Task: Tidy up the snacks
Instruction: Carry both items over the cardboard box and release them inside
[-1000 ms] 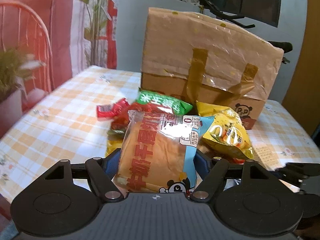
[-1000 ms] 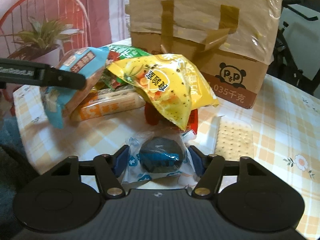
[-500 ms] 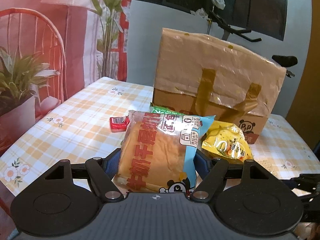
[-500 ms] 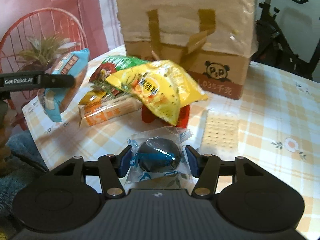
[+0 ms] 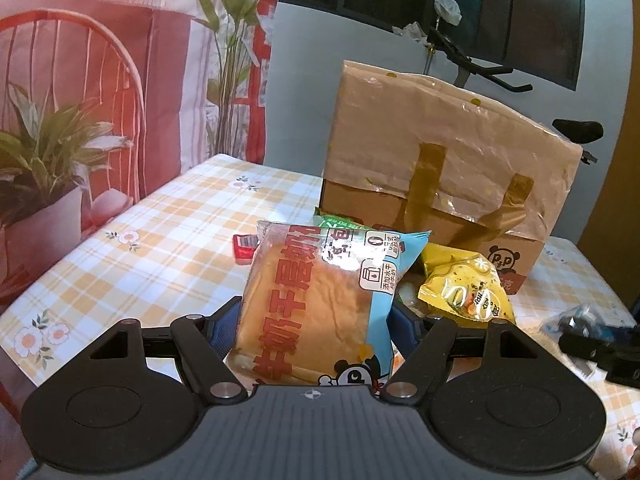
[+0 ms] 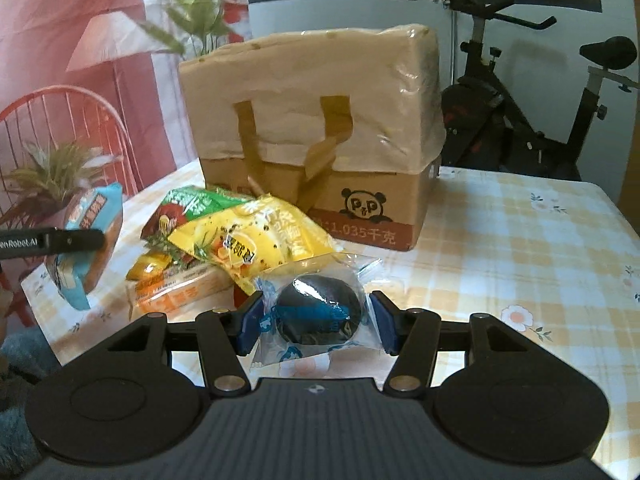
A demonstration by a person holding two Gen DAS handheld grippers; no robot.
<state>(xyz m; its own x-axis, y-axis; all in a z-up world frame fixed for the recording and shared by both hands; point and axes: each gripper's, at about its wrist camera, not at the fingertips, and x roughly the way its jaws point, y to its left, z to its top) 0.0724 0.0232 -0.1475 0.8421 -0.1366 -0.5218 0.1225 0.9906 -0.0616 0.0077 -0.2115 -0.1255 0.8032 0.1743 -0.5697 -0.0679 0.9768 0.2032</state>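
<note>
Snacks are split three ways: a blue-edged clear-wrapped bread packet (image 5: 316, 304), low centre frame, is clamped in the left gripper (image 5: 316, 320); a dark round cake in clear wrap (image 6: 320, 308) is pinched by the right gripper (image 6: 316, 316); a yellow chip bag (image 6: 256, 240) tops the pile beside the brown cardboard box (image 6: 320, 152) on the checked tablecloth (image 6: 520, 260).

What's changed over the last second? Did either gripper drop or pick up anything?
Nothing dropped or picked up. The left gripper has lifted the bread pack up and back from the snack pile; the right gripper has raised the dark round snack the same way, so more of the table shows. The pile and the cardboard box stayed put, and both grips are unchanged.
</note>
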